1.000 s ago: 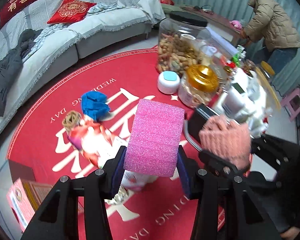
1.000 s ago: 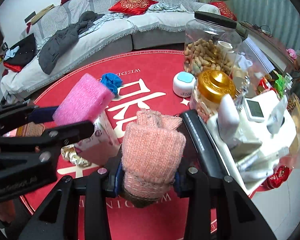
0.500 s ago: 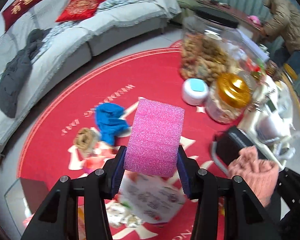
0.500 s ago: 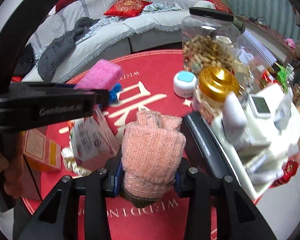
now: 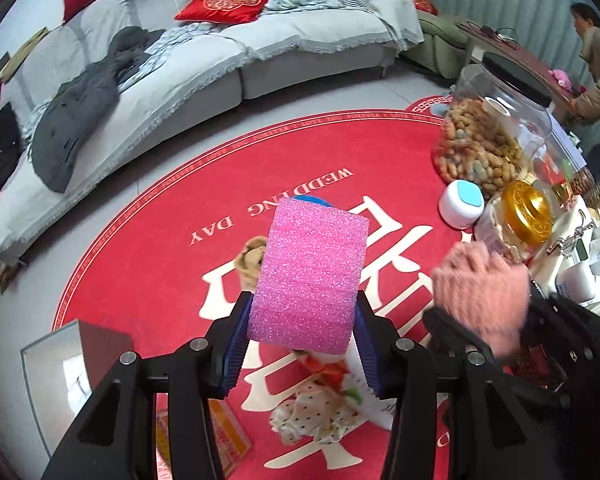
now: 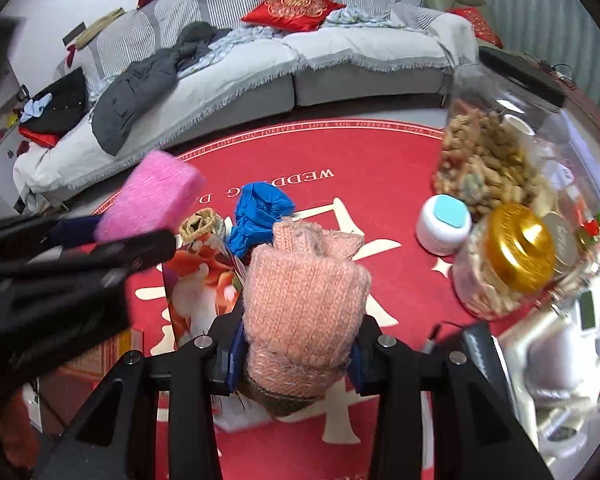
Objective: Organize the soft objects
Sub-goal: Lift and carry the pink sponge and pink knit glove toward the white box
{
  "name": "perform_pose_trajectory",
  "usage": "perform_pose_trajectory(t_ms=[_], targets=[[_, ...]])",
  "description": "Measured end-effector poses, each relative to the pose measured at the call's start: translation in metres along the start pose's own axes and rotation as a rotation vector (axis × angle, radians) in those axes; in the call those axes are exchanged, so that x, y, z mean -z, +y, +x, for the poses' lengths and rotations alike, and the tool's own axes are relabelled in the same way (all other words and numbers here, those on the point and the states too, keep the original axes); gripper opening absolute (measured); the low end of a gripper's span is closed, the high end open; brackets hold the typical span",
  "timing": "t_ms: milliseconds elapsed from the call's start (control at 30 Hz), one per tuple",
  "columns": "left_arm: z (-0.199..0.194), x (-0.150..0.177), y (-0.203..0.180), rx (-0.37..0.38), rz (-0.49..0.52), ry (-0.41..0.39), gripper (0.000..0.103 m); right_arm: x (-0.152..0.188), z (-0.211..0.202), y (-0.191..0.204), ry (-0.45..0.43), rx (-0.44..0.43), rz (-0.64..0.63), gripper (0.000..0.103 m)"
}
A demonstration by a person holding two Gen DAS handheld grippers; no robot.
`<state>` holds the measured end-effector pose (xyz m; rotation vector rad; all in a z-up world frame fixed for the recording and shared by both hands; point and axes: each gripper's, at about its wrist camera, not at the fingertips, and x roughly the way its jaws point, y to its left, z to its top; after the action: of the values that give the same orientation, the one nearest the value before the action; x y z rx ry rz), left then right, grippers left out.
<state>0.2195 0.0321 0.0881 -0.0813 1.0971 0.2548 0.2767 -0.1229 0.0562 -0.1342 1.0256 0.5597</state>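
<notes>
Both grippers have swung across the red mat since a second ago; the blue cloth [image 6: 260,216] now sits just ahead of the right gripper [image 6: 296,354]. Left gripper [image 5: 302,344] pinches the pink sponge [image 5: 312,272]. Right gripper pinches the pink knitted glove [image 6: 300,312], beside the left.

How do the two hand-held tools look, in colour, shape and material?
Both look alike. The left tool and the right tool each have two matte black, angular fingers with triangular cut-outs and silver round screw heads. The inner pads are blue and ribbed. No cables or sleeves are visible.
</notes>
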Motion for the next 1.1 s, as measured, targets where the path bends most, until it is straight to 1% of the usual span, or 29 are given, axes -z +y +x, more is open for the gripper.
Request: perform_pose_trajectory(t_ms=[133,267,533,733,800,867,900,1033,1100], targets=[[-0.006,0.006,0.014,-0.009,-0.027,-0.007,0.049,-0.009,0.008,0.009,0.018,-0.06,0.019,0.043],[-0.018,0.009,0.027,-0.021,-0.039,-0.032,0.049,-0.01,0.003,0.031,-0.003,-0.105,-0.033,0.044],[-0.042,0.026,0.062,-0.031,-0.096,-0.066,0.049,0.002,-0.012,0.068,-0.012,-0.168,-0.109,0.044],[-0.059,0.048,0.083,-0.014,-0.132,-0.084,0.049,0.013,-0.02,0.091,0.003,-0.222,-0.145,0.044],[-0.064,0.053,0.091,-0.004,-0.149,-0.089,0.049,0.014,-0.02,0.095,0.01,-0.24,-0.139,0.044],[-0.068,0.056,0.101,0.04,-0.18,-0.094,0.049,0.013,-0.017,0.097,0.024,-0.27,-0.111,0.044],[-0.07,0.056,0.105,0.046,-0.187,-0.096,0.049,0.012,-0.015,0.098,0.029,-0.277,-0.099,0.044],[-0.075,0.054,0.116,0.057,-0.194,-0.115,0.049,0.002,-0.01,0.106,0.026,-0.268,-0.072,0.044],[-0.075,0.053,0.125,0.041,-0.202,-0.119,0.049,-0.005,-0.008,0.109,0.029,-0.271,-0.057,0.044]])
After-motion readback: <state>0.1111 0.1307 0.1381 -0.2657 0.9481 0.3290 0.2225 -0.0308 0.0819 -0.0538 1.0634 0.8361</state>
